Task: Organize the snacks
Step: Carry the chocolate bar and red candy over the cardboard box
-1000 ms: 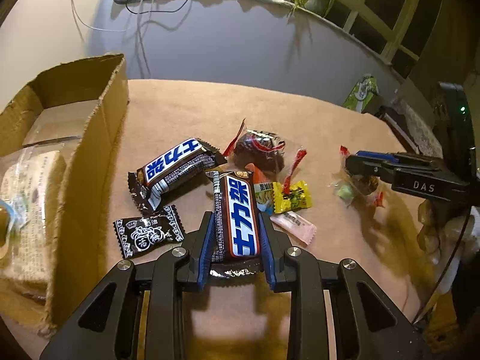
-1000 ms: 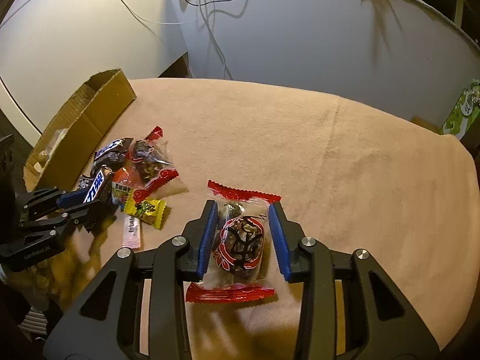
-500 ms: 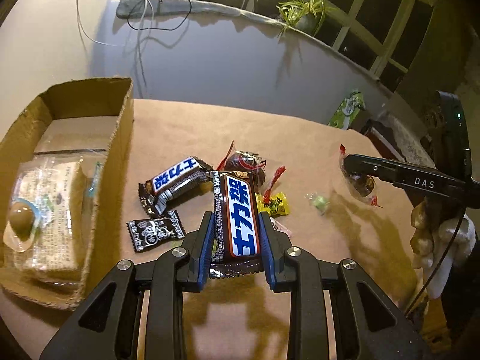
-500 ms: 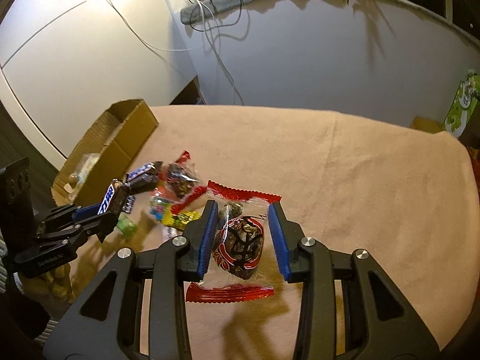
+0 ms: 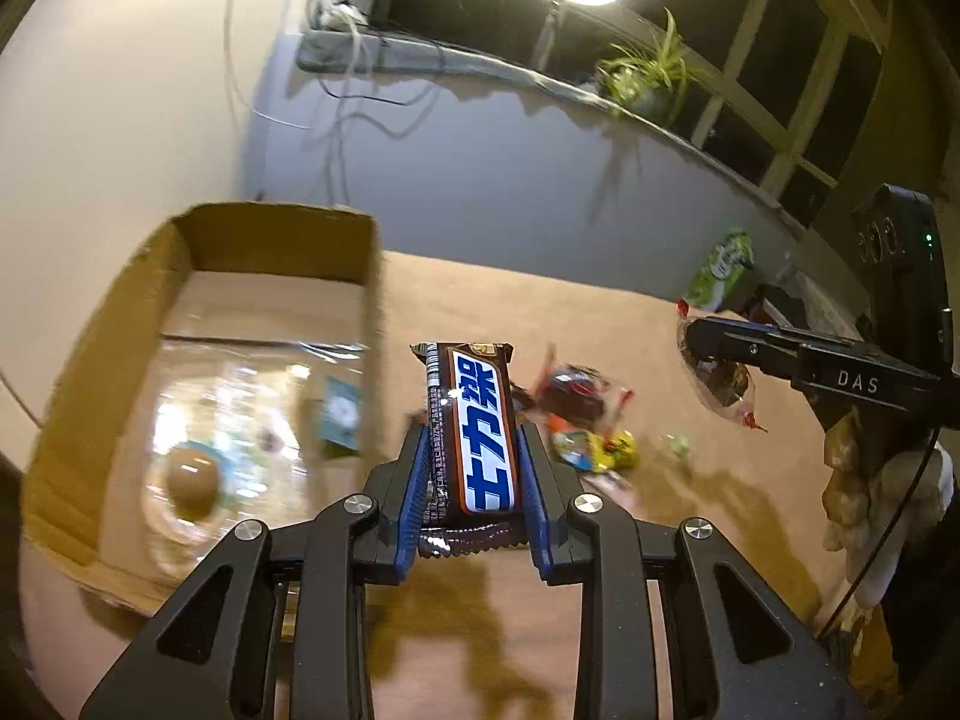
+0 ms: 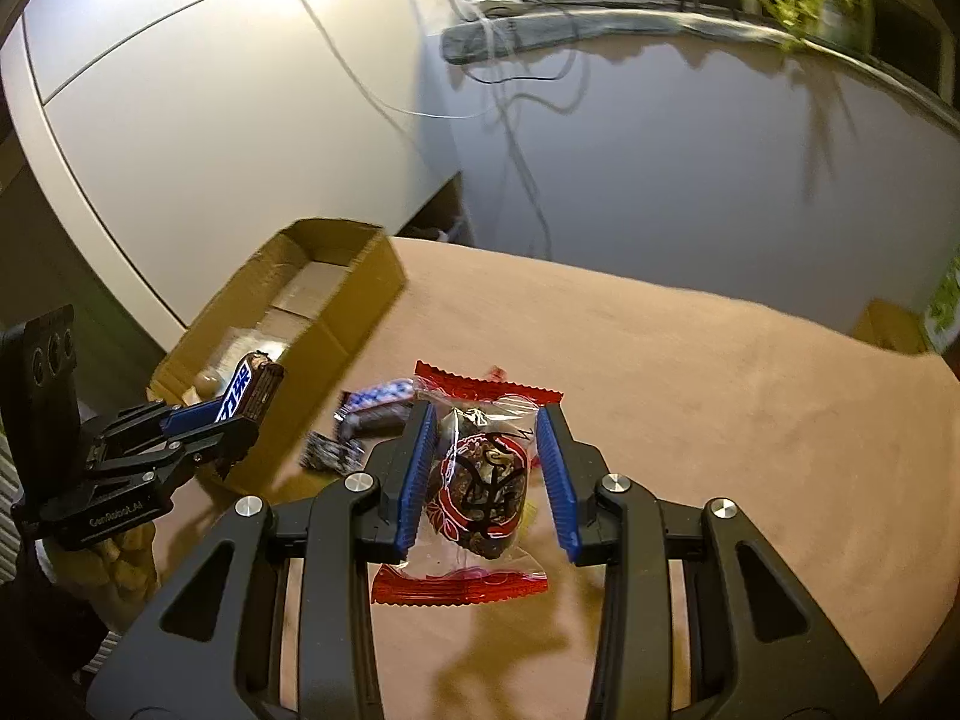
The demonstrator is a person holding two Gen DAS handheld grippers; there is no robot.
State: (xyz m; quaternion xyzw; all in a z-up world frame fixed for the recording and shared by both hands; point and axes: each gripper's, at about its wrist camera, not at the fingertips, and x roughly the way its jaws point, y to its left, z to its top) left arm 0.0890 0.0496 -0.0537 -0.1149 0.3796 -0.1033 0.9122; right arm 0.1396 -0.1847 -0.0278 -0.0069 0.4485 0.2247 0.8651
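Observation:
My left gripper (image 5: 474,438) is shut on a brown chocolate bar (image 5: 480,420) with blue and white lettering, held in the air just right of the open cardboard box (image 5: 282,228). Clear bagged snacks (image 5: 240,420) lie inside the box. My right gripper (image 6: 483,420) is shut on a clear packet with red ends (image 6: 477,486) that holds a dark round snack, lifted above the tan cloth. The right wrist view shows the left gripper (image 6: 240,414) with its bar (image 6: 249,387) beside the box's near wall (image 6: 354,324). In the left wrist view the right gripper (image 5: 708,336) carries its packet (image 5: 720,384).
Loose snacks lie on the tan cloth (image 5: 600,324): a dark candy in a red-edged wrapper (image 5: 576,390), a yellow one (image 5: 618,450), a small green one (image 5: 678,447), a second chocolate bar (image 6: 375,405) and a small dark packet (image 6: 330,450). A green pack (image 5: 720,267) stands at the far right edge.
Both grippers have risen off the table with their snacks still gripped. The left one has moved toward the cardboard box, and the loose snacks now lie farther below.

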